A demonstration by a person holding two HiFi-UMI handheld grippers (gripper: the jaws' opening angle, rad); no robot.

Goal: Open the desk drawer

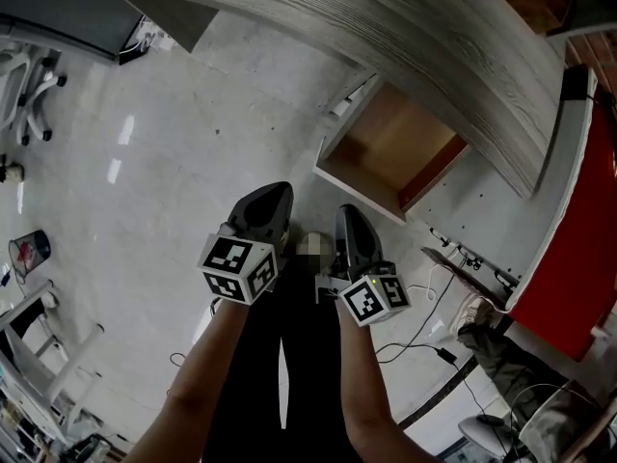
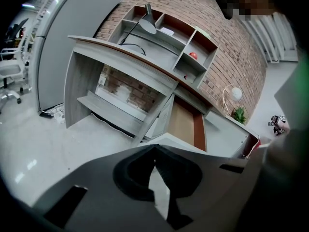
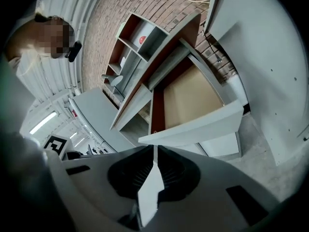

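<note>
The desk drawer (image 1: 386, 148) stands pulled out under the grey wood-grain desk top (image 1: 434, 56), showing a bare brown bottom and a white front panel (image 1: 355, 187). In the left gripper view the drawer (image 2: 186, 122) lies ahead and to the right. The right gripper view looks straight into the drawer (image 3: 193, 98), just beyond the jaws. My left gripper (image 1: 273, 197) and right gripper (image 1: 349, 216) hang side by side over the floor, short of the drawer front and clear of it. Both are shut with nothing between the jaws, as seen at the left gripper (image 2: 154, 149) and the right gripper (image 3: 154, 151).
A white office chair (image 1: 24, 85) and a small bin (image 1: 29, 251) stand at the left. Cables (image 1: 434, 336) trail on the floor at the right beside a red panel (image 1: 569, 230). A desk lamp (image 2: 147, 21) and a red ball (image 2: 193, 55) sit in the hutch.
</note>
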